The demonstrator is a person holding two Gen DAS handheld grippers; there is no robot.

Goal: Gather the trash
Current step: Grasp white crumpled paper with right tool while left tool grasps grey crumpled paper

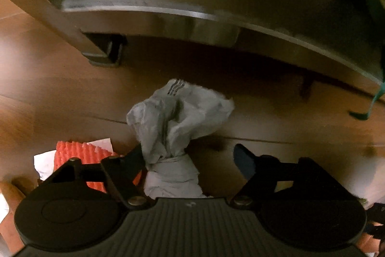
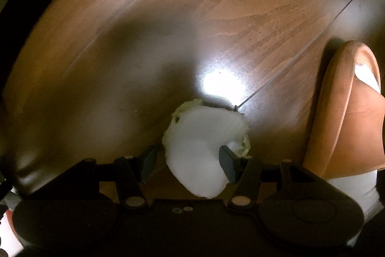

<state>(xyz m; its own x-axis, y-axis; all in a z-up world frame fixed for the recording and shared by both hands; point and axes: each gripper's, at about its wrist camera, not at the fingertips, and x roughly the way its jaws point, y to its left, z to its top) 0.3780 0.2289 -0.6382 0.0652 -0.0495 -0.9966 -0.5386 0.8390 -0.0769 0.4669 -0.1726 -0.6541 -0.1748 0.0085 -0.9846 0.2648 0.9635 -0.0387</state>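
In the left wrist view a crumpled grey cloth with dark stripes (image 1: 178, 117) lies between the fingers of my left gripper (image 1: 192, 158). The jaws stand wide apart; the cloth touches the left finger (image 1: 134, 158), and the right finger (image 1: 243, 160) is clear of it. In the right wrist view a white crumpled wad with a yellowish edge (image 2: 204, 143) sits between the fingers of my right gripper (image 2: 187, 160). The right finger (image 2: 228, 163) touches it; the left finger (image 2: 148, 160) stands a little apart.
A wooden floor (image 2: 216, 16) lies under both grippers. A dark, dusty furniture base with a leg (image 1: 101, 47) looms ahead of the left gripper. Orange ribbed material and white paper (image 1: 79, 153) lie at lower left. A brown curved container (image 2: 349, 112) stands at the right.
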